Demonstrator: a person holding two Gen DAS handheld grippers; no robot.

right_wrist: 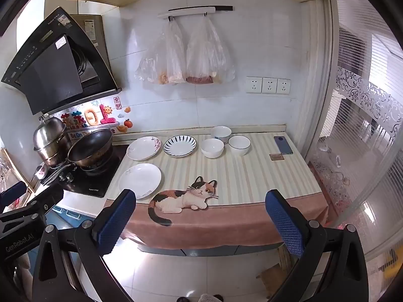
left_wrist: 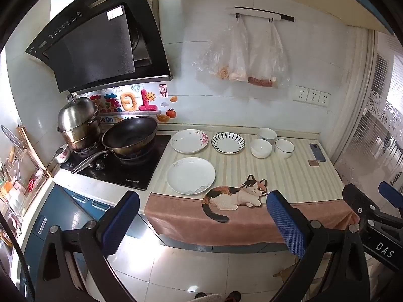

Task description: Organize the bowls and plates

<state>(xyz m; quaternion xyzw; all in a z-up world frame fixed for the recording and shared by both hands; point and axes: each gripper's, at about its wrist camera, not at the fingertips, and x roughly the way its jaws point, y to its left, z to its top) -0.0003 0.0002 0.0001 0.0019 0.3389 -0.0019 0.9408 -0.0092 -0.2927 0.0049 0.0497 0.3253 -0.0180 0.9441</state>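
Left gripper (left_wrist: pixel 202 222), right gripper (right_wrist: pixel 199 222): both spread wide, empty, low in frame, short of the counter.
Plates (left_wrist: pixel 191 175): three, centre frame.
Bowls (left_wrist: pixel 261 148): three, centre right.
Likely glazed ceramic: stiff, slippery, breakable. Pinch each by its rim.

To my left a black range hood (left_wrist: pixel 100 42) hangs over the black gas hob (left_wrist: pixel 118 168), where a dark wok (left_wrist: pixel 129 136) sits beside a stacked steel steamer pot (left_wrist: pixel 78 123). Colourful stickers (left_wrist: pixel 126 103) line the tiles behind them. Clear plastic bags (right_wrist: pixel 186 58) dangle from a wall rail (right_wrist: pixel 199 11). Three white sockets (right_wrist: pixel 268 85) sit further right. A calico-cat mat (right_wrist: pixel 252 176) covers the counter, with a phone (right_wrist: pixel 283 145) lying on it near a small brown card (right_wrist: pixel 276 157).
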